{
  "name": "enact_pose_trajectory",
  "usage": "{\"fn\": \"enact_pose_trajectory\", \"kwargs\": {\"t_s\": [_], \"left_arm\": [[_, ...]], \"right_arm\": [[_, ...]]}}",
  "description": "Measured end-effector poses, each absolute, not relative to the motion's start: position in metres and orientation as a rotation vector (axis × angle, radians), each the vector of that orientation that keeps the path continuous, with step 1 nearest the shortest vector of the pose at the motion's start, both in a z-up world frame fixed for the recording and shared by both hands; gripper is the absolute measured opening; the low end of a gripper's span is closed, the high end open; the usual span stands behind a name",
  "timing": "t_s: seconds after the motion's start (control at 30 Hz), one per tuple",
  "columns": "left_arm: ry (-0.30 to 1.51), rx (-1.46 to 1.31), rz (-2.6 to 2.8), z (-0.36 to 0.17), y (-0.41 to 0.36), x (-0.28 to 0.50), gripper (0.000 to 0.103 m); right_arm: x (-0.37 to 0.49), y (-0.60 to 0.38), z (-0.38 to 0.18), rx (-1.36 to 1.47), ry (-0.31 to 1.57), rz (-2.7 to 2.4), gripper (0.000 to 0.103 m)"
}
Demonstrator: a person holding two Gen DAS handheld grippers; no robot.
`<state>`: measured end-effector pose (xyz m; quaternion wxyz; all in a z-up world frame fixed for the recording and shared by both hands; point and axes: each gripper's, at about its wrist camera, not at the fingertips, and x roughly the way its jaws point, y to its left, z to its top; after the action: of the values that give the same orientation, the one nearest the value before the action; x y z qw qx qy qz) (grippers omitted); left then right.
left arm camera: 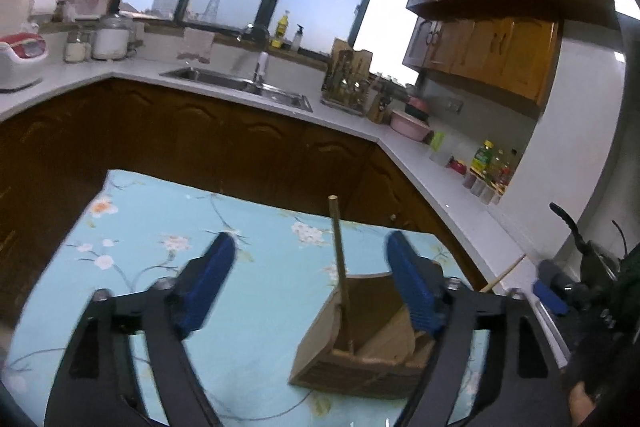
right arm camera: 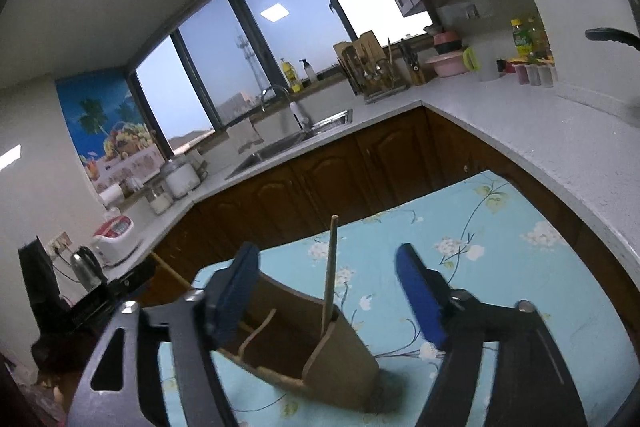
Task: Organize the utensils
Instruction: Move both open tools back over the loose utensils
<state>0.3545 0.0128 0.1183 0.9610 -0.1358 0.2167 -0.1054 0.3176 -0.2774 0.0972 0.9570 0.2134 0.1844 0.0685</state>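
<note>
Wooden holder [left arm camera: 360, 351] on blue tablecloth [left arm camera: 160, 267] | chopstick [left arm camera: 340, 259] upright inside, 12 o'clock | left gripper [left arm camera: 310, 267], right gripper [right arm camera: 326, 281]: released, empty | chopstick likely light, stiff, slippery; grasp upper shaft.

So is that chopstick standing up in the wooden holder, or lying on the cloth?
Standing up: the chopstick rises almost upright from a compartment of the wooden holder.

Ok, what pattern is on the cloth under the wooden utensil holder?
Light blue cloth printed with white blossoms on thin branches, clearest in the right wrist view.
</note>
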Motion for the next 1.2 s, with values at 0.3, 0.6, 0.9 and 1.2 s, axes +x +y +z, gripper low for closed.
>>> {"fn": "enact_pose_trajectory", "kwargs": {"t_s": [0.3,0.6,0.9,1.2], "left_arm": [[0.421,-0.235,-0.162,0.117,0.041,0.283,0.093],[0.483,-0.234,-0.125,0.084,0.066,0.211,0.094],[0.571,-0.223,-0.128,0.042,0.070,0.165,0.094],[0.651,-0.247,-0.128,0.012,0.076,0.153,0.094]], "right_arm": [[0.257,-0.277,0.106,0.409,0.336,0.167,0.095],[0.194,-0.275,0.077,0.398,0.411,0.167,0.096],[0.154,-0.263,0.037,0.353,0.508,0.141,0.096],[0.138,-0.257,0.018,0.345,0.565,0.146,0.096]]}}
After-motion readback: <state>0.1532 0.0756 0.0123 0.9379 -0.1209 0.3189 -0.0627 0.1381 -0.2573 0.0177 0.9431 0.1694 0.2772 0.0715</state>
